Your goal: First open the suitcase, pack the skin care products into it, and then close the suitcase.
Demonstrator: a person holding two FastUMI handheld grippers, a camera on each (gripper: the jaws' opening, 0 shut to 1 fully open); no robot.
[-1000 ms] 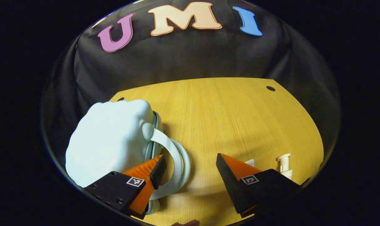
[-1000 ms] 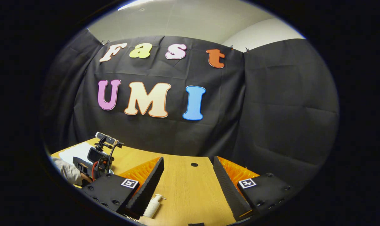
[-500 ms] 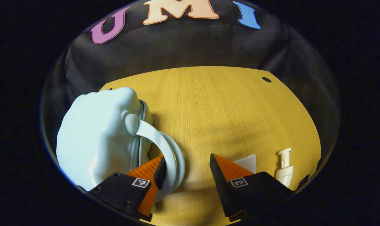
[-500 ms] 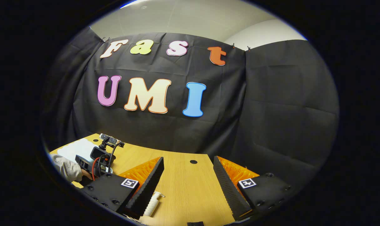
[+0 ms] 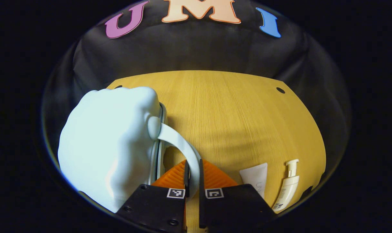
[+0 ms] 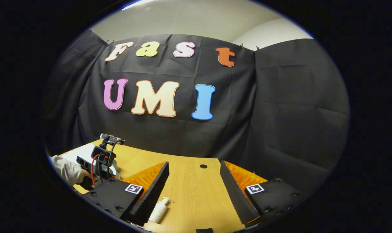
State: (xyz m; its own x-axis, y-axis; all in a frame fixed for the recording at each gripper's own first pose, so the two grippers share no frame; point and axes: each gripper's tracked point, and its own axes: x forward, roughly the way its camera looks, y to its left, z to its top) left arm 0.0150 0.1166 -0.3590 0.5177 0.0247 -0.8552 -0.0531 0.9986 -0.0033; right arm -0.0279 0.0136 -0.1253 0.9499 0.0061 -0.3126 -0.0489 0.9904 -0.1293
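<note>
A: At lower centre of the left gripper view, saw the left gripper (image 5: 192,176) pinched on the pale handle (image 5: 182,145) of the suitcase (image 5: 108,145), both fingers pressed against the strap from either side.

B: And in the left half of that frame? Took the suitcase for a light blue, rounded shell lying on the tabletop (image 5: 234,113), zip seam facing the gripper.

A: Agreed. Noted the handle arching from the shell's edge down between the fingers.

B: At lower right of the same view, spotted a white tube (image 5: 256,178) and a pump bottle (image 5: 287,187), side by side on the wood, well apart from the suitcase.

A: In the right gripper view, found the right gripper (image 6: 194,181) spread wide at the bottom, nothing between its fingers. Saw the pump bottle lying just beside its left finger.

B: At lower left there, made out the left gripper farther off, held by a gloved hand (image 6: 66,170).
</note>
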